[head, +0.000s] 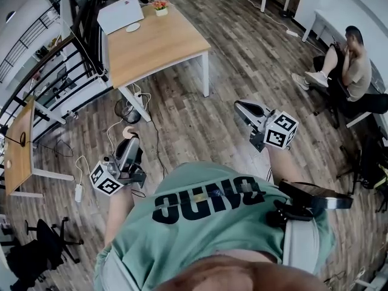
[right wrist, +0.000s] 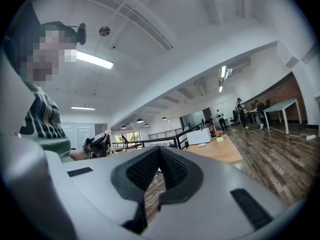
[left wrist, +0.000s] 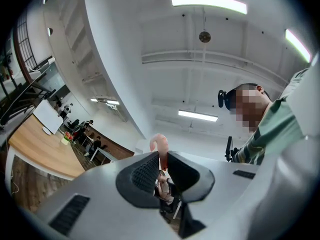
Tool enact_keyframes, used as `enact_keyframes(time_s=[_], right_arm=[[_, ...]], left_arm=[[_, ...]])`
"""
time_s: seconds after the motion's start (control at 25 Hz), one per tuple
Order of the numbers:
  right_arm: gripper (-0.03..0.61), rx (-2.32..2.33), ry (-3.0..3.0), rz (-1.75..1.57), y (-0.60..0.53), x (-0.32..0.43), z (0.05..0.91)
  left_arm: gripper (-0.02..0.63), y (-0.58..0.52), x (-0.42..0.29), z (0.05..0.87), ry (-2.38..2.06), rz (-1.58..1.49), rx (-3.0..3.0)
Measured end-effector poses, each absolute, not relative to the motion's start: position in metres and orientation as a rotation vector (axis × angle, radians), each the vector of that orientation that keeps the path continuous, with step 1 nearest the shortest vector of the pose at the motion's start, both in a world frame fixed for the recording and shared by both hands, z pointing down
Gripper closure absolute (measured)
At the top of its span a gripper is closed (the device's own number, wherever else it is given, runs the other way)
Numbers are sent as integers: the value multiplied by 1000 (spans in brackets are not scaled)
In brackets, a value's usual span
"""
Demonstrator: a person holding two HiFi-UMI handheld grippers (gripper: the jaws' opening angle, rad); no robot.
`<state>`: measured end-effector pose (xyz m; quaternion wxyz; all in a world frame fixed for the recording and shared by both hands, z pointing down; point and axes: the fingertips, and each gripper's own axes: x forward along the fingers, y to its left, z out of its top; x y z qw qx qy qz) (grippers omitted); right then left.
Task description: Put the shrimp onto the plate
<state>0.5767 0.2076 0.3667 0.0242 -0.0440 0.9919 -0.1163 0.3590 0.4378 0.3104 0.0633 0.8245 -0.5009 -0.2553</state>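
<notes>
From the head view, the left gripper is held low beside the person's green shirt with a small pink shrimp sticking out just past its tips, curled like a hook over the plank floor. The right gripper is held well apart on the other side, its marker cube nearest the body, and both point toward the wooden table ahead. In the left gripper view, the left gripper is clamped on the shrimp: the ribbed black pads pinch its reddish lower end (the smooth, glossy pink body rises beyond them). Its long axis runs on along the jaws, and the rounded top bends over to the left. In the right gripper view, the right gripper has its ribbed jaws pressed tip to tip with nothing between them.
</notes>
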Motion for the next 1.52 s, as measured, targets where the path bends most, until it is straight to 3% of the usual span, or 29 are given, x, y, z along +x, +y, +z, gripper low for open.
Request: enact_keyframes(time_s=[0.36,0.68,1.2,1.52], right_arm=[[572,-105,3066,-248,264,415,329],[572,-67,3111,-210,297,319,327],[572,75,3136,-218,255,240,329],[572,191,3089,-301,135,230,335]], left_arm=[[560,494,193,300,-1531,-877,2505],[560,534,108,312,-1562,-903,2503],[560,509,52,335,-1665,-931,2388],[560,402,69,315,-1769,-911,2358]])
